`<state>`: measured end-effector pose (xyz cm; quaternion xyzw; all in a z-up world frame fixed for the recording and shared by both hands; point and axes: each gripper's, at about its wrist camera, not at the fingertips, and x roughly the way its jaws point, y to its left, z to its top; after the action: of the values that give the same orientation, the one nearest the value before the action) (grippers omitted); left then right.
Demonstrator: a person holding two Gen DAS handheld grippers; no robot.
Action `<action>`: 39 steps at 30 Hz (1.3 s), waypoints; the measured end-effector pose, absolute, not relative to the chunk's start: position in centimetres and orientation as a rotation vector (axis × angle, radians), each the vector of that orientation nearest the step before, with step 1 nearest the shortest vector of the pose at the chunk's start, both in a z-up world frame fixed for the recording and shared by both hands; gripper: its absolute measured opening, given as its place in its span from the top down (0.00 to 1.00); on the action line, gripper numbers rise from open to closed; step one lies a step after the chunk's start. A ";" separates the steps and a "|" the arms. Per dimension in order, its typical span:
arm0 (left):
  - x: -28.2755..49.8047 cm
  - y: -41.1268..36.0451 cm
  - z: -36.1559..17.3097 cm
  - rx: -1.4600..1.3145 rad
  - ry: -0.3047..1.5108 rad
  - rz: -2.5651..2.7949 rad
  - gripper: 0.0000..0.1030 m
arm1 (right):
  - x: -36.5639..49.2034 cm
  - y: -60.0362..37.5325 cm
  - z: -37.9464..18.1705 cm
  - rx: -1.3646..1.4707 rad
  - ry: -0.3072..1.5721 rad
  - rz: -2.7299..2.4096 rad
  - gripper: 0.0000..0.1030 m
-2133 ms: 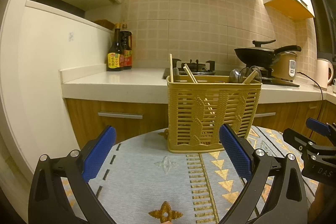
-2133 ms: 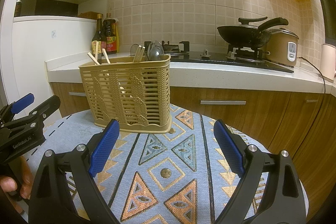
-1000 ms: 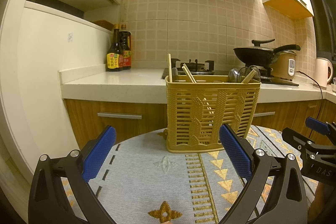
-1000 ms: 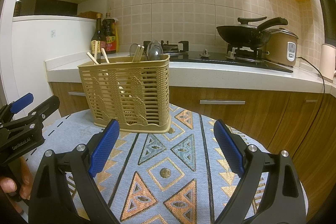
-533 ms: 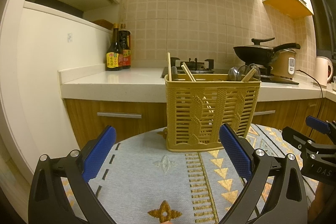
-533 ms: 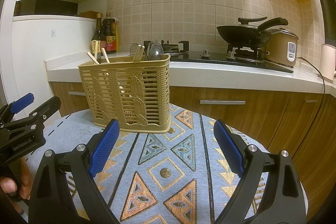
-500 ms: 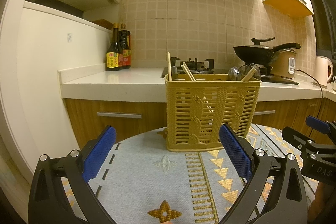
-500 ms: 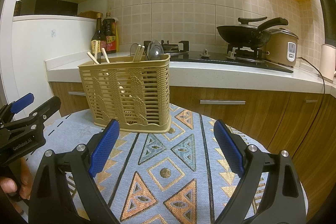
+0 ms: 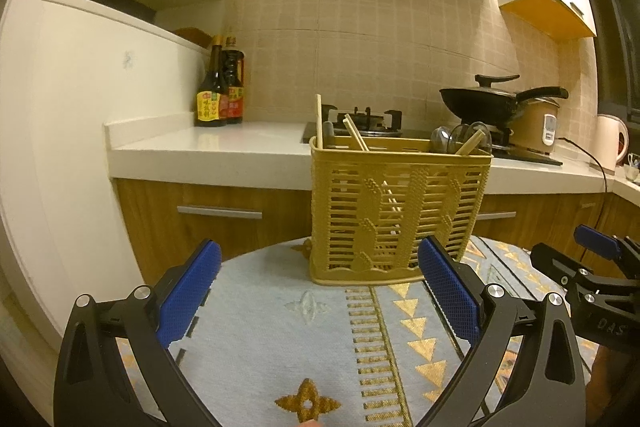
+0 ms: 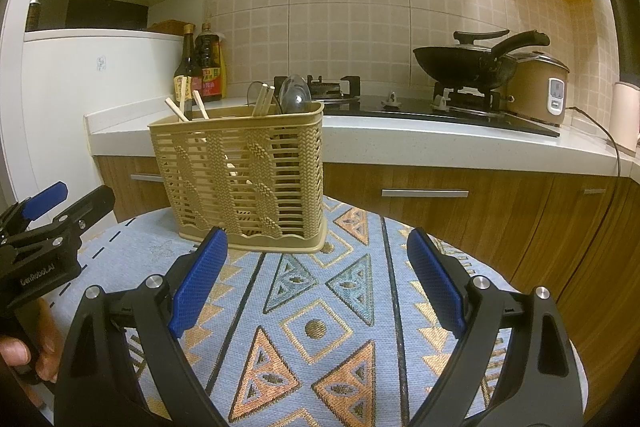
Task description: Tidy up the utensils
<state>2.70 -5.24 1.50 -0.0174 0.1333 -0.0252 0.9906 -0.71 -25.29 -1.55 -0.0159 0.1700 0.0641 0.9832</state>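
a: kitchen counter [image 9: 208, 151] runs behind a round table with a patterned cloth [image 10: 320, 307]. the yellow utensil basket [image 10: 244, 183] stands upright on the cloth at about 11 o'clock from the right gripper [image 10: 318, 279], and near 1 o'clock from the left gripper [image 9: 320, 291].

b: are the jaws holding anything?

a: no. both grippers have their blue pads wide apart with only cloth between them, each short of the basket.

b: so how far along?

a: chopsticks [image 9: 354, 135] lean in the 9 o'clock end of the basket, spoons [image 9: 460, 139] and another chopstick at the 3 o'clock end. i see no loose utensils on the cloth. i'd judge it nearly done or done, unless that stray chopstick among the spoons needs moving.

b: anything hidden?

a: the basket's inner dividers can't be made out.
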 end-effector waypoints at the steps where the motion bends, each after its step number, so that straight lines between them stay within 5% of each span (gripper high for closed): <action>1: 2.7 -5.3 1.5 -0.033 0.268 -0.053 0.07 | -0.7 -25.3 -1.5 -0.032 0.342 0.129 0.16; 32: 3.7 -5.2 1.2 -0.046 0.330 -0.072 0.07 | 0.3 -26.1 -1.9 0.006 0.392 0.078 0.08; 39: 6.1 -3.7 0.0 -0.106 0.507 -0.012 0.07 | 4.1 -26.9 -3.9 -0.046 0.670 -0.035 0.08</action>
<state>6.08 -3.70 0.00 -0.0526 0.2505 -0.0059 0.9667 4.07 -26.86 -3.87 -0.0224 0.3289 -0.0170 0.9440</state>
